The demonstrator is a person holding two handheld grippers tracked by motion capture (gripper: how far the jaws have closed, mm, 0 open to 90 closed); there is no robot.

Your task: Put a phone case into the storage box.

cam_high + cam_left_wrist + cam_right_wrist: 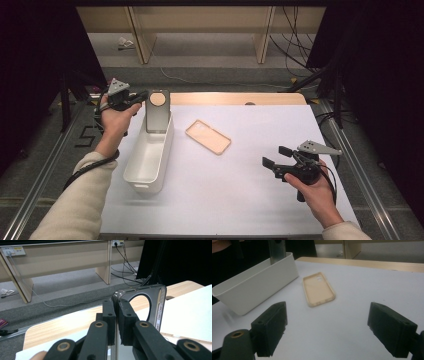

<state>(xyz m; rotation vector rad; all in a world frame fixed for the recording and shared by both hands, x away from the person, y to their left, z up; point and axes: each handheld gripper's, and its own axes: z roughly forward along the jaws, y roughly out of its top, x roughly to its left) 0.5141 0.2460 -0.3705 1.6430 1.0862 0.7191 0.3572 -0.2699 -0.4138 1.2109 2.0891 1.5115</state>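
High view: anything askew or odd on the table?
Nothing damaged or spilled. The grey phone case stands upright at the far end of the white bin, only because the left gripper is clamped on its top edge. The beige phone case lies flat, diagonal on the table.

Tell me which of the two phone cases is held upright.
The dark grey case, pinched by the left gripper above the white bin. The beige case lies flat on the table.

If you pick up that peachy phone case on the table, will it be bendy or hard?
Probably bendy: the phone case looks like a thin, open shell with soft rounded edges, like rubbery silicone. It is likely very light, since it is hollow. Lying flat on the white table, it shouldn't roll or tip, but its low rim could be tricky for the open right gripper to catch.
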